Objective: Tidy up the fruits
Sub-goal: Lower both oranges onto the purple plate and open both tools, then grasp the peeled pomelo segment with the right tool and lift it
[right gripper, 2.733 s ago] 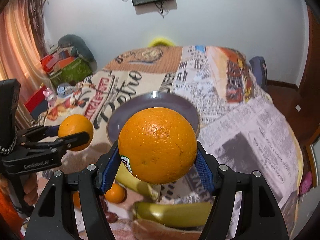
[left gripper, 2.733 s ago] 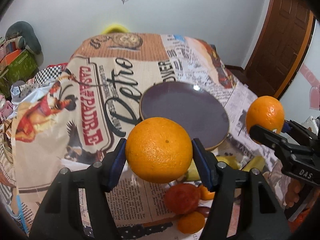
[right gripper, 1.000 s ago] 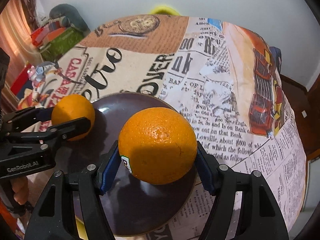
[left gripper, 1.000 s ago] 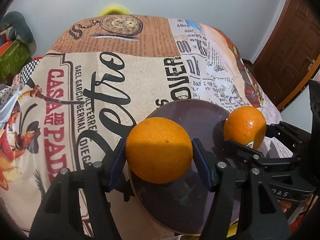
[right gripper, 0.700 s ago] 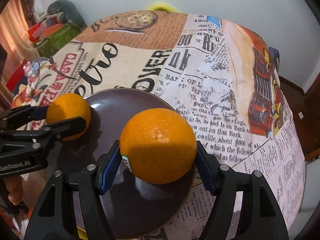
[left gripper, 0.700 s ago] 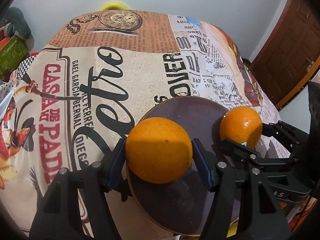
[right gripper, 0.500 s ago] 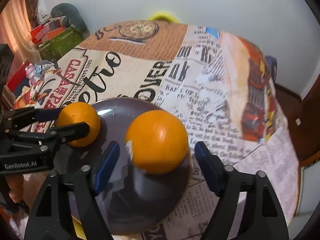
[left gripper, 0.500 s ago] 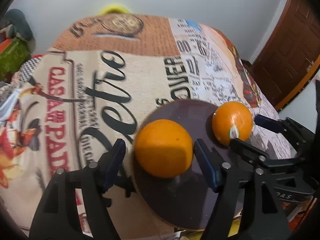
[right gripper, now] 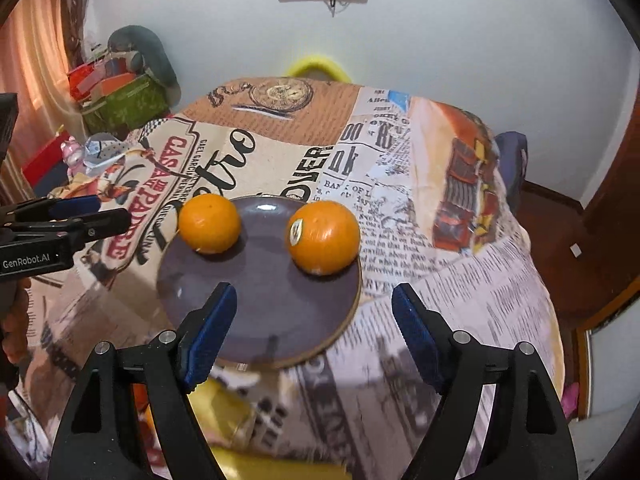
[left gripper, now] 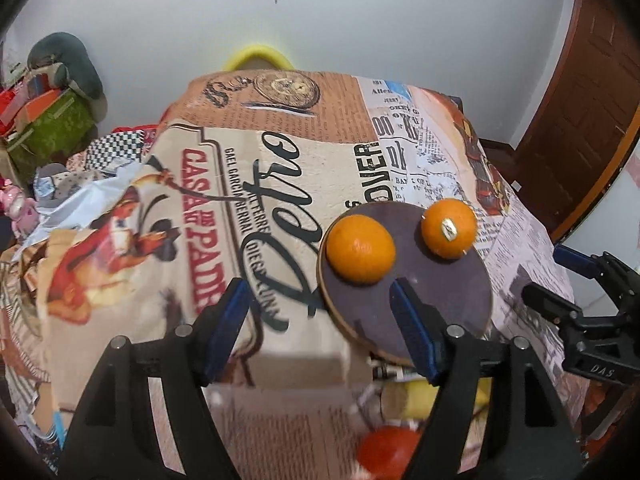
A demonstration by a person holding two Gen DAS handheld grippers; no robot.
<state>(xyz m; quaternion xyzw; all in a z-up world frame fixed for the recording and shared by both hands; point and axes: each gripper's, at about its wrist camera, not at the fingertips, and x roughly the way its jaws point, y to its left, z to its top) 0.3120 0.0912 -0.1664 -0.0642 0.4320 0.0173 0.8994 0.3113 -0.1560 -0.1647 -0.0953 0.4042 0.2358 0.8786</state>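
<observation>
Two oranges sit apart on the far half of a dark purple plate [right gripper: 260, 312]. The left orange [right gripper: 209, 223] is plain, glossy and evenly coloured; it rests at the plate's far-left rim. The right orange [right gripper: 324, 238] carries a small oval sticker on its left face and rests at the far-right rim. Both are near-round, so no long axis can be told; the sticker faces left in the right wrist view and toward the camera in the left wrist view.

Half a second earlier each orange lay between the pads of its gripper; both grippers have since drawn back to the near side, clear of the fruit. The left gripper [left gripper: 326, 330] has its jaws spread wide with nothing between them, and so has the right gripper [right gripper: 312, 334].

The plate lies on a printed tablecloth [left gripper: 280, 128]. Near the table's near edge a banana [right gripper: 224, 404] and a red fruit [left gripper: 386, 448] show, blurred
</observation>
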